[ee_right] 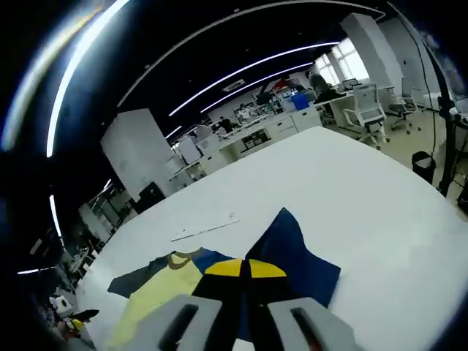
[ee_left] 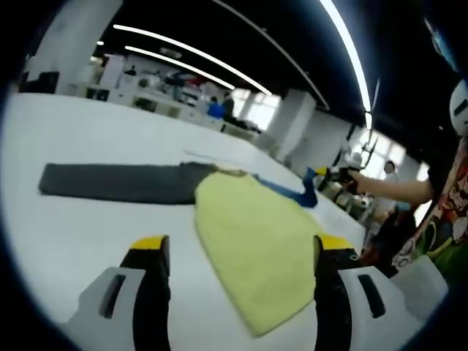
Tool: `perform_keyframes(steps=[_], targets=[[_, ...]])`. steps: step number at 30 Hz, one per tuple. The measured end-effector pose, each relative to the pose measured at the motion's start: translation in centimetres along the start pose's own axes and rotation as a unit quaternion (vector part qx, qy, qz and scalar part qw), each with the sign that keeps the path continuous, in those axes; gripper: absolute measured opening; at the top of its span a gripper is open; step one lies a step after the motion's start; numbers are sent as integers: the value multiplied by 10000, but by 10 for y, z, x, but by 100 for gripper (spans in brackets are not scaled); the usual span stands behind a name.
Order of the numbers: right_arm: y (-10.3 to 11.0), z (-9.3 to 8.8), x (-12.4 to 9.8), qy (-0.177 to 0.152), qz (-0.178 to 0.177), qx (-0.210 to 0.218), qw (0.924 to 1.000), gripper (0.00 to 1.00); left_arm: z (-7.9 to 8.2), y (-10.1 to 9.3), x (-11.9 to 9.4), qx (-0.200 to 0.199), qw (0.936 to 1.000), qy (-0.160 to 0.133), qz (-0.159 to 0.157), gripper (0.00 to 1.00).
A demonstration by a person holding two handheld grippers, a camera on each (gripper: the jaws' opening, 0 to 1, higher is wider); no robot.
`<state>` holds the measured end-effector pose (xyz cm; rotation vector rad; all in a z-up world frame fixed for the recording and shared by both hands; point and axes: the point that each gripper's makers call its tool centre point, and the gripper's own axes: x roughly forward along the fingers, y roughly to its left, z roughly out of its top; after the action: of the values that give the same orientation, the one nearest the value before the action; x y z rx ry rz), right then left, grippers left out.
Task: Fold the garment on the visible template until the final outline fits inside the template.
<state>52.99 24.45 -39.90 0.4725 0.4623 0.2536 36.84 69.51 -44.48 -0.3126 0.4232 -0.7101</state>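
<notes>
- The garment (ee_left: 248, 241) lies flat on the white bench (ee_left: 88, 219): a yellow body panel in the middle, a grey sleeve (ee_left: 117, 183) running out to the left, a blue sleeve (ee_right: 296, 267) on the other side.
- Left tongs (ee_left: 238, 252) hover over the yellow panel, jaws wide apart, nothing between them.
- Right tongs (ee_right: 245, 269) have their yellow tips pressed together right over the blue sleeve; they look clamped on it, though the pinch itself is hidden.
- The cloth looks light, soft and limp, so it should drape and wrinkle rather than hold a crease.
- Best hold, I'd say: pinch a hem or sleeve end, lift low, lay it inward.
- No template outline can be made out here.
</notes>
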Motion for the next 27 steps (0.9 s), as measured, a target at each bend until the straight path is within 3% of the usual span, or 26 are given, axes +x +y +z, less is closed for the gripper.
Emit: perform_keyframes(steps=[2, 12, 27], targets=[[20, 2, 14, 31, 337, 23, 9994, 0, 1, -1, 0, 6, 10000, -7, -28, 77], [97, -21, 65, 483, 1116, -339, 9920, 0, 5, -2, -2, 7, 10000, -46, -28, 76], [199, -61, 100, 887, 2044, -607, 9730, 0, 7, 1, -2, -13, 9999, -105, -21, 75]])
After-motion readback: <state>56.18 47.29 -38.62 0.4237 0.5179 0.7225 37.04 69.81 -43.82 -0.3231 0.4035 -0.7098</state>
